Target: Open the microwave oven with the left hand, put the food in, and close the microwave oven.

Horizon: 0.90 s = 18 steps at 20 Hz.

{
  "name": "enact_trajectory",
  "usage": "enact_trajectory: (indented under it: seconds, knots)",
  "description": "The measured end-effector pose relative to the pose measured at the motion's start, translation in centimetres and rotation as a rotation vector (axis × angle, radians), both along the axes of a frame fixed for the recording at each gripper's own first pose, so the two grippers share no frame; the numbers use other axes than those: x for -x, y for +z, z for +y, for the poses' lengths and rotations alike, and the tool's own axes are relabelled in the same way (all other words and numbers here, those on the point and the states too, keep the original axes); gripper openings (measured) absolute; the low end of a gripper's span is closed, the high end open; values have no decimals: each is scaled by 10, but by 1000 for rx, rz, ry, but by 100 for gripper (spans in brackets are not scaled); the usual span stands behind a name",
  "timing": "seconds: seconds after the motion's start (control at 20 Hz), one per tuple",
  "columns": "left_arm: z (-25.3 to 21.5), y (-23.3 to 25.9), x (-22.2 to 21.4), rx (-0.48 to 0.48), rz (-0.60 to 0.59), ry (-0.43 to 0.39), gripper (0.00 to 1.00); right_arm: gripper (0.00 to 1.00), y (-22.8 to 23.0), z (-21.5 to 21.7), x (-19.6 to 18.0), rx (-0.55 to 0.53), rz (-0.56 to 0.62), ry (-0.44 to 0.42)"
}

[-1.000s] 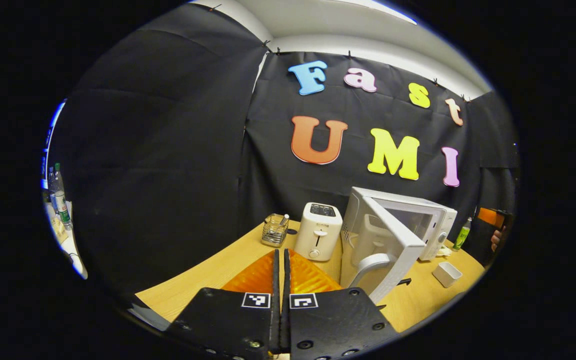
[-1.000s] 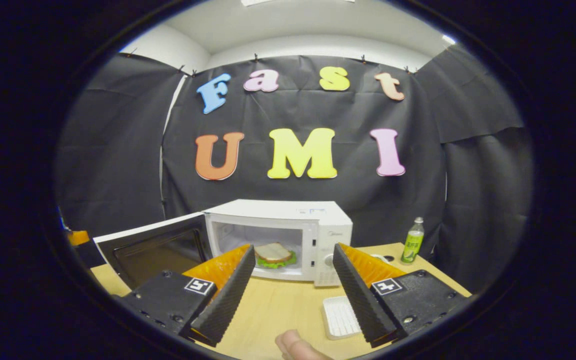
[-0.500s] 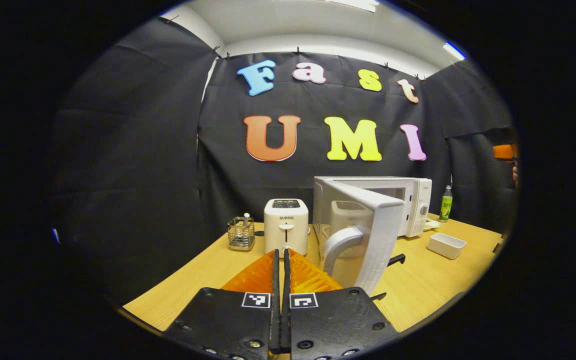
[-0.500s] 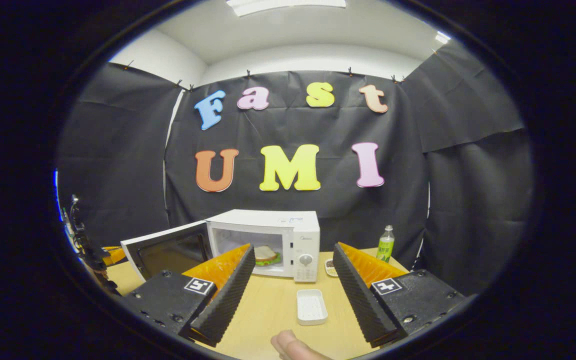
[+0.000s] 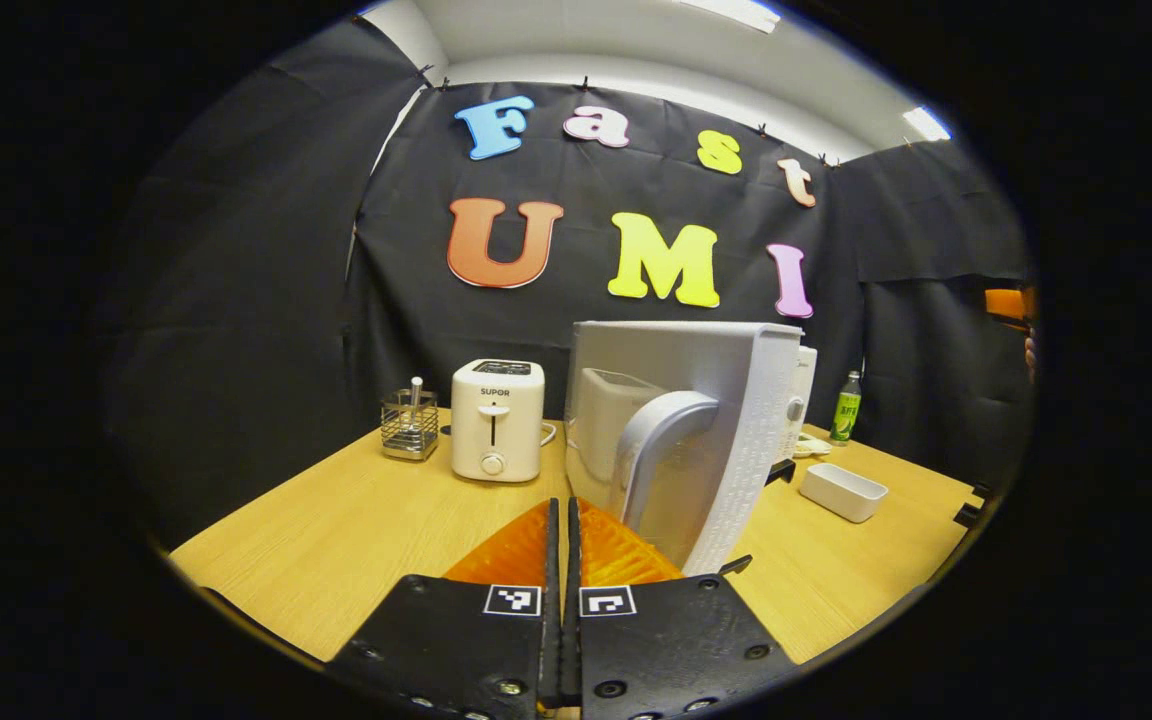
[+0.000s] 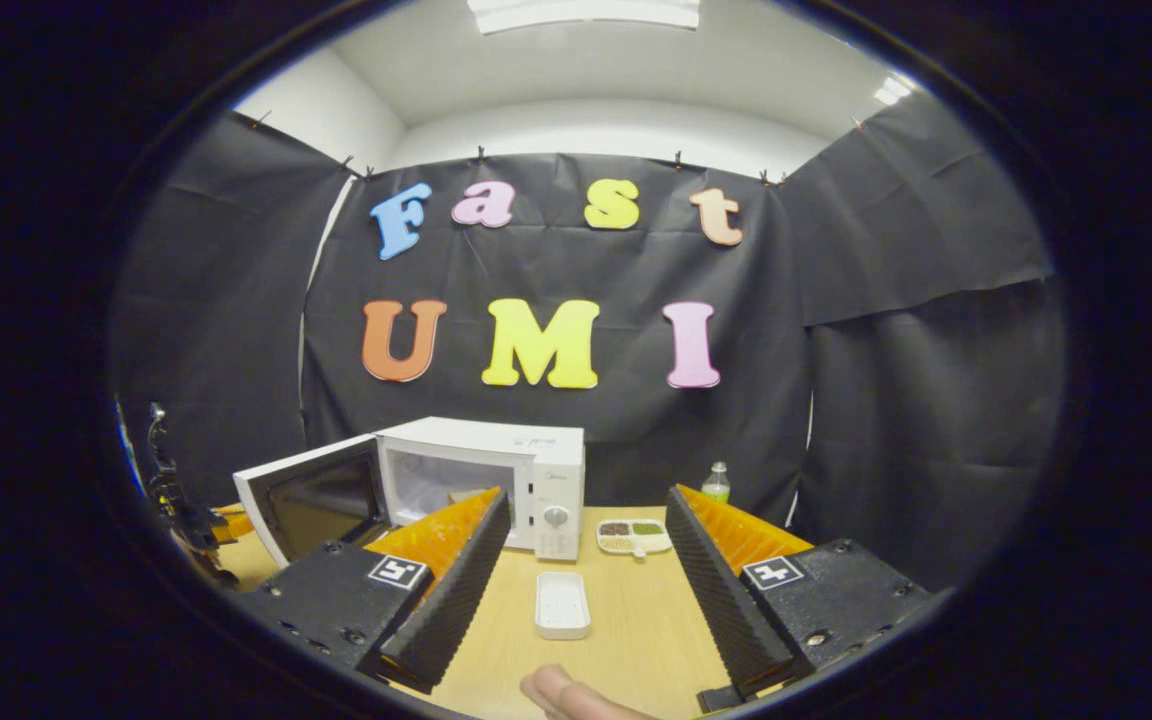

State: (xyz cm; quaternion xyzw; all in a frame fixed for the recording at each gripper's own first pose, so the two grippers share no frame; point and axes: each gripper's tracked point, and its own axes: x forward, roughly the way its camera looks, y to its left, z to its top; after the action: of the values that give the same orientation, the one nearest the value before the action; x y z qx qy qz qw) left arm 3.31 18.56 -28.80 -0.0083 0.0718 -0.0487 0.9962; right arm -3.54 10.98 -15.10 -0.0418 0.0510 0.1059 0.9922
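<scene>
The white microwave (image 6: 536,470) stands on the wooden table with its door (image 6: 311,495) swung open to the left. My right gripper (image 6: 586,500) is open and empty, well back from it, and one finger (image 6: 456,570) covers part of the cavity, so I cannot make out the food inside. In the left gripper view the door's outer face and its curved handle (image 5: 651,450) are close ahead, slightly right. My left gripper (image 5: 563,515) is shut on nothing, just short of the door.
A white toaster (image 5: 496,420) and a wire holder (image 5: 409,425) stand left of the microwave. A small white tray (image 6: 562,603), a divided dish (image 6: 633,535) and a green bottle (image 6: 715,482) sit in front and right. A fingertip of a hand (image 6: 556,692) shows below.
My right gripper has drawn back from the microwave, staying open; the sandwich seen inside earlier is now hidden. The left gripper has swung round to face the door's handle, staying shut.
</scene>
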Motion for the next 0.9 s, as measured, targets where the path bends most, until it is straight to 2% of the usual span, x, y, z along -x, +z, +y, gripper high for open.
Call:
enact_trajectory:
  seconds: [0.3, 0.7, 0.9]
  knots:
    - [-36, 3, -8, 13, -5, -93, 0, 99, -5, -9, 2, -15, 13, 6]
    - [-97, 15, -35, 31, 10, -228, 0, 99, -5, -40, 3, -67, 16, -37]
    - [-129, 14, -57, 19, 25, -284, 0, 100, -1, -58, 8, -42, 5, -37]
